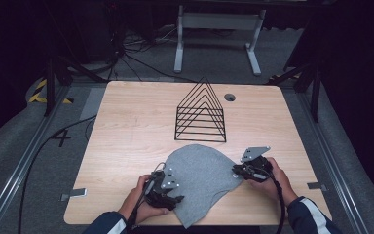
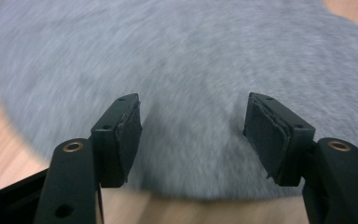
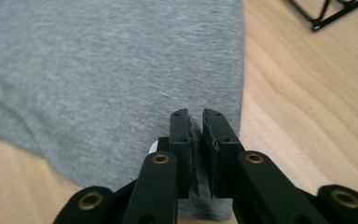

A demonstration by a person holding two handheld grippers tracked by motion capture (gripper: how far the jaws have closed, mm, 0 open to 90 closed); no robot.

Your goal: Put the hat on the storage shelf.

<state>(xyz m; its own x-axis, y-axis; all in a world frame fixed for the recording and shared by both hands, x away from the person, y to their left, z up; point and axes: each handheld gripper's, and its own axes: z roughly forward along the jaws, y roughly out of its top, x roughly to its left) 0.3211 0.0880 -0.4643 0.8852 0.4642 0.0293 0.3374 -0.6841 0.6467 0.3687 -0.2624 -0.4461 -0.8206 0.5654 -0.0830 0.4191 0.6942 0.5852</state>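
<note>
Apparently mid-fold, the soft grey fabric cloth lies at the pale wooden tabletop's near edge, the right gripper pinching its edge and the left gripper gaping wide above it, needing to close next.

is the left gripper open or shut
Open: the left gripper has a wide gap between its black jaws, above the grey cloth.

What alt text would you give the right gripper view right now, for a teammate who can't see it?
The right gripper, jaws nearly closed, pinches the edge of a flat grey cloth lying on a light wooden table. A corner of a black wire rack shows at the top right.
</note>
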